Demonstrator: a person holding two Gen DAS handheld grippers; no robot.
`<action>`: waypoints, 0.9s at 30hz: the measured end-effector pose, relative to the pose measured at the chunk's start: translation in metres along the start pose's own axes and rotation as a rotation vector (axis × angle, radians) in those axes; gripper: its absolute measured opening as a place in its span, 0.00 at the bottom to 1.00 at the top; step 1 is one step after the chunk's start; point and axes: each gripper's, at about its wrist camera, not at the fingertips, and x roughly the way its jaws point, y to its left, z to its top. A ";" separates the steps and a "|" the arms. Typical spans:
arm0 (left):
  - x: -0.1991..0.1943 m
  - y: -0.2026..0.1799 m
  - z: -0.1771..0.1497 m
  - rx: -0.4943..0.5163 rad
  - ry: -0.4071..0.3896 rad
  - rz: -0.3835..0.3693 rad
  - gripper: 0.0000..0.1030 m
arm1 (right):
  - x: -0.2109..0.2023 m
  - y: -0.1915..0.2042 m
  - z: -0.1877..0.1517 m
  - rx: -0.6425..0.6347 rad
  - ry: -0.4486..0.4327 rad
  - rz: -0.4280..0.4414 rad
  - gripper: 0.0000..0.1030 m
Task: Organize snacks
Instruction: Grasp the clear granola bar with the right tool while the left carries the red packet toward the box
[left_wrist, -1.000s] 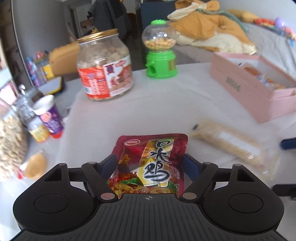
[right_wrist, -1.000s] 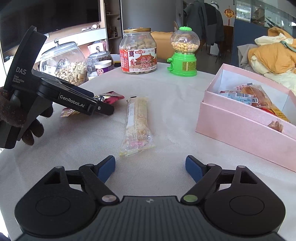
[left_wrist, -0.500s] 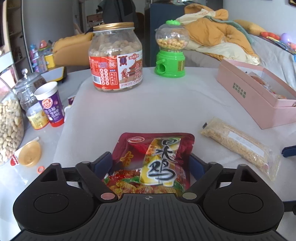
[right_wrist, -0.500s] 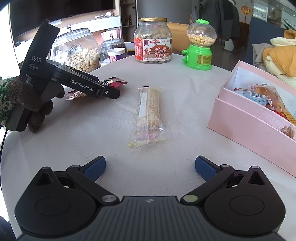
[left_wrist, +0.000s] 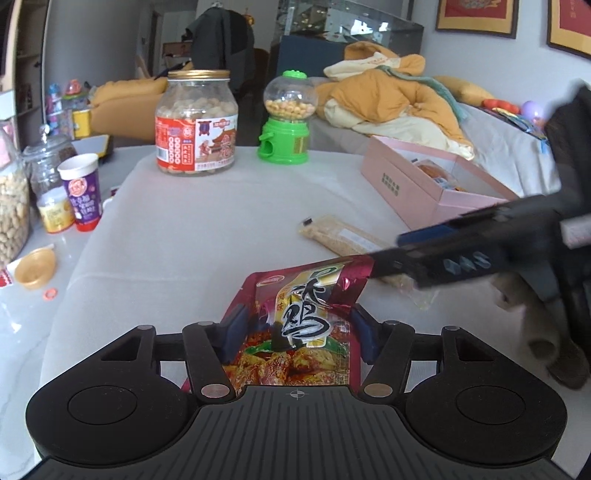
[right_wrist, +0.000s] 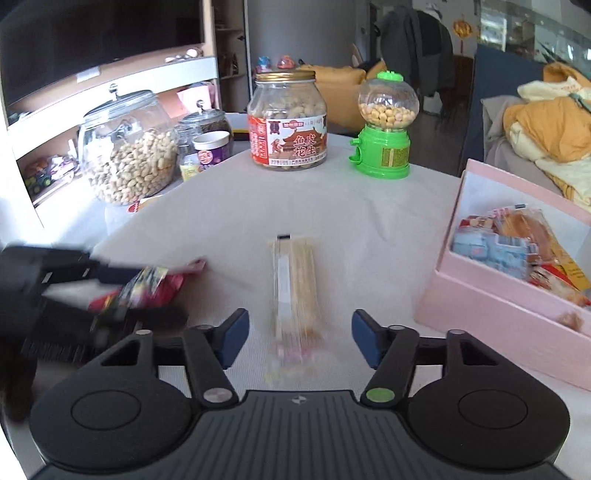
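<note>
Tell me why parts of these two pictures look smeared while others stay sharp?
Left view: the right gripper crossing in is streaked, while the red packet and jar stay crisp. Right view: the left gripper and the near end of the cracker pack are smeared; the pink box is clear. Both views bend straight lines.

Beyond my pale tabletop (right_wrist: 362, 221) a dark television (right_wrist: 92, 40) hangs above a white shelf unit (right_wrist: 140, 88) to my left. A dark coat (left_wrist: 221, 48) hangs further back, by a yellow armchair (left_wrist: 125, 99). To my right, orange and cream bedding (left_wrist: 391, 96) is heaped on a grey sofa (left_wrist: 498, 147), below framed red pictures (left_wrist: 476, 14) on the white wall. Soft daylight fills the room.
</note>
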 end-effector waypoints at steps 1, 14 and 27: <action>0.000 -0.002 0.000 0.005 0.002 0.014 0.62 | 0.011 -0.001 0.007 0.020 0.026 0.015 0.53; -0.005 -0.094 0.013 0.075 -0.023 -0.109 0.45 | -0.088 -0.050 -0.042 0.060 0.069 -0.009 0.28; 0.011 -0.171 0.035 0.238 -0.050 -0.114 0.21 | -0.149 -0.110 -0.103 0.173 -0.053 -0.135 0.28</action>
